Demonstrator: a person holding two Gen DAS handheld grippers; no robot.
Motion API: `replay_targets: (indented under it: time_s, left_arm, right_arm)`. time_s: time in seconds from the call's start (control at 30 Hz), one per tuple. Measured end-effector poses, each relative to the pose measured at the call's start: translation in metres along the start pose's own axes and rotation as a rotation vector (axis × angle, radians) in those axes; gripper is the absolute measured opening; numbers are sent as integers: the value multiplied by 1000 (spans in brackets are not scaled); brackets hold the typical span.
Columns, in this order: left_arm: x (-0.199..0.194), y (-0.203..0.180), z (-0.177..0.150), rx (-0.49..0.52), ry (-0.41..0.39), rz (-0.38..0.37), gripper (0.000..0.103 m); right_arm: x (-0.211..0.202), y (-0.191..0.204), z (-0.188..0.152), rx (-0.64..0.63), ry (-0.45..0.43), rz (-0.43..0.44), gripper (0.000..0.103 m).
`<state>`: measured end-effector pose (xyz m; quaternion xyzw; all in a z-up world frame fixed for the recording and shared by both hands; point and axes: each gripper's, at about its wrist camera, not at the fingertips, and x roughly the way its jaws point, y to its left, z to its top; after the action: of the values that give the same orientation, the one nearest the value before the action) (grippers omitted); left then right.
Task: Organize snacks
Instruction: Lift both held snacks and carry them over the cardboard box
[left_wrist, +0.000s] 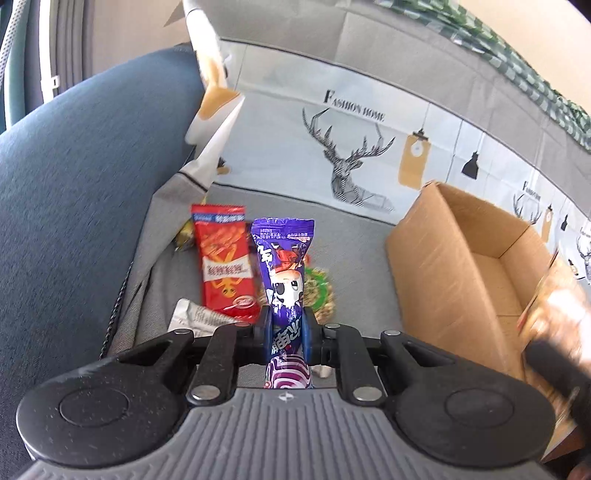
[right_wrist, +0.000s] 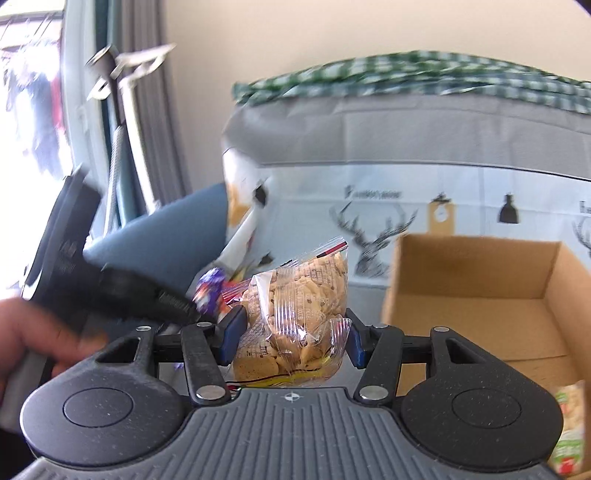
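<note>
My left gripper (left_wrist: 287, 328) is shut on a purple snack packet (left_wrist: 284, 266) and holds it upright above the grey sofa seat (left_wrist: 354, 236). Behind it lie a red snack packet (left_wrist: 225, 262), a green round-patterned packet (left_wrist: 317, 291) and a silver wrapper (left_wrist: 195, 317). My right gripper (right_wrist: 291, 332) is shut on a clear bag of biscuits (right_wrist: 303, 295), just left of the open cardboard box (right_wrist: 480, 295). The box also shows in the left wrist view (left_wrist: 461, 266), to the right of the snacks. The left gripper (right_wrist: 110, 291) appears blurred at the left of the right wrist view, with the purple packet (right_wrist: 208, 288).
A blue cushion (left_wrist: 85, 177) borders the seat on the left. A deer-print cover (left_wrist: 351, 155) hangs over the sofa back, with a green checked cloth (right_wrist: 424, 77) on top. A green and red snack pack (right_wrist: 570, 428) lies in the box's near right corner.
</note>
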<state>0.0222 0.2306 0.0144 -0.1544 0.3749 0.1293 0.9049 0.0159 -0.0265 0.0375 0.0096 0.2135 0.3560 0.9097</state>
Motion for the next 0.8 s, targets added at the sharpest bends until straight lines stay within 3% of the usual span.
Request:
replay_targets:
  time_s: [0.5,0.63,0.8]
  left_arm:
    - [-18,-50,10,43,-119,-63,16]
    - [-17,-67,12,60,-146,-88,16]
    - [-12,-91,14,81,-160,-135,16]
  right_arm:
    - [-33,-105,75,46,-144,-166,57]
    - [-35,-137,67,94,-148,-220,56]
    - [-35,-159,44,158,-90,-251,56]
